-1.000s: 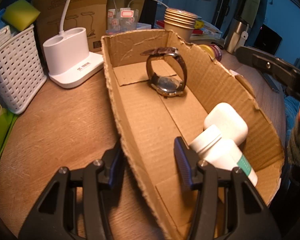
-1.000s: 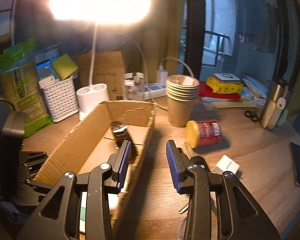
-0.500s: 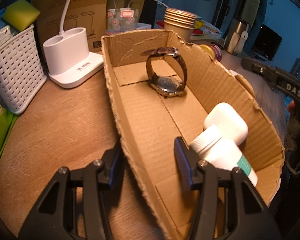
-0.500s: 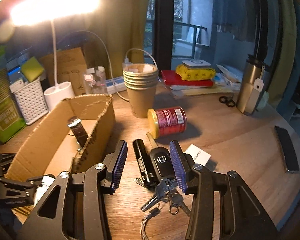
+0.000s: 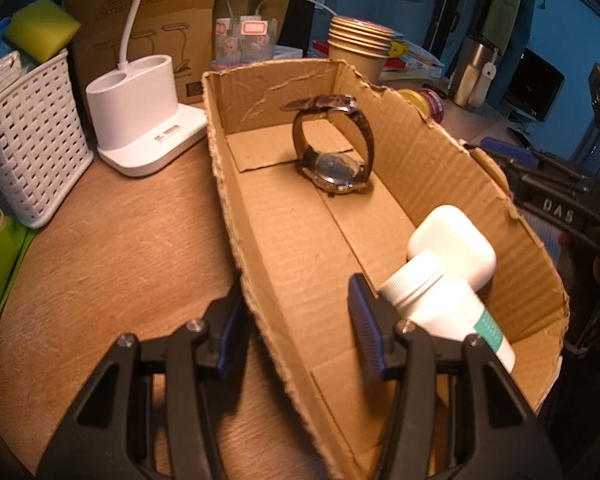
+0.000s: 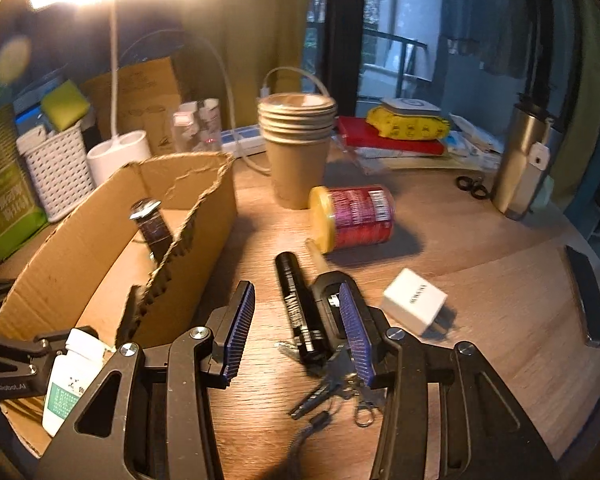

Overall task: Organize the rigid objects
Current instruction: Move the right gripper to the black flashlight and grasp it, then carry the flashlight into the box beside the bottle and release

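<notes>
My left gripper (image 5: 296,320) straddles the near left wall of the cardboard box (image 5: 236,200). One finger lies outside against the wall and the other stands inside, apart from it. The box holds a brown-strap watch (image 5: 332,148), a white earbud case (image 5: 452,244) and a white pill bottle (image 5: 440,304). My right gripper (image 6: 296,312) hangs open just right of the box. A black flashlight (image 6: 300,308) lies between its fingers, untouched. A car key (image 6: 330,296) with a key bunch (image 6: 332,388) lies under the right finger.
On the wooden table beyond lie a red can (image 6: 352,220) on its side, a white charger cube (image 6: 414,306) and a black slab (image 6: 588,296). Paper cups (image 6: 296,148), a steel flask (image 6: 524,164), a white lamp base (image 5: 140,120) and a white basket (image 5: 32,140) stand around.
The right gripper swung right, away from the box, and sank toward the flashlight and keys, its jaws a little wider. The left gripper and the box kept still.
</notes>
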The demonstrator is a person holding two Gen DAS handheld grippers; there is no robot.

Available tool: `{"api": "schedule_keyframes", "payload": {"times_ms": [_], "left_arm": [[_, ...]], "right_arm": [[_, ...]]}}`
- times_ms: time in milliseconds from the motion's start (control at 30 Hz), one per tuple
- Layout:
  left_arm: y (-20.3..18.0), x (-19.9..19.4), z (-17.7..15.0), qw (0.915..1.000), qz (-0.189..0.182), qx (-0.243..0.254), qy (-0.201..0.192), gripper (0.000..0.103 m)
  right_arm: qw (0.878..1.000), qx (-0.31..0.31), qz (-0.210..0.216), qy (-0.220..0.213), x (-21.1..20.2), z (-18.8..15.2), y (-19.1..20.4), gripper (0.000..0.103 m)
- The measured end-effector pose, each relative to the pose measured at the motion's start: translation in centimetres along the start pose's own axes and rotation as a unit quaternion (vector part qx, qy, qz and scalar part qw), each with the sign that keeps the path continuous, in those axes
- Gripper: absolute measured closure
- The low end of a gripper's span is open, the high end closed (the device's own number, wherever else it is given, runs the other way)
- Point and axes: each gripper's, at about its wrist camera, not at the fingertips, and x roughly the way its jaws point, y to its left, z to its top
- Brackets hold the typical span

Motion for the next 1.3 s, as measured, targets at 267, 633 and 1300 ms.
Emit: {"api": "schedule_keyframes", "payload": {"times_ms": [267, 633, 1300], "left_arm": [[0.0, 0.0, 0.0, 1.0, 0.0, 0.0, 0.0, 0.052], [0.0, 0.0, 0.0, 1.0, 0.0, 0.0, 0.0, 0.052], [0.0, 0.0, 0.0, 1.0, 0.0, 0.0, 0.0, 0.052]], "right_arm": [[0.999, -0.004, 0.009, 0.034, 2.0, -0.5, 0.5, 0.057], [0.996, 0.001, 0.019, 0.092, 4.6, -0.3, 0.4, 0.057], [0.998, 0.004, 0.007, 0.057, 3.3, -0.2, 0.2, 0.081]]}}
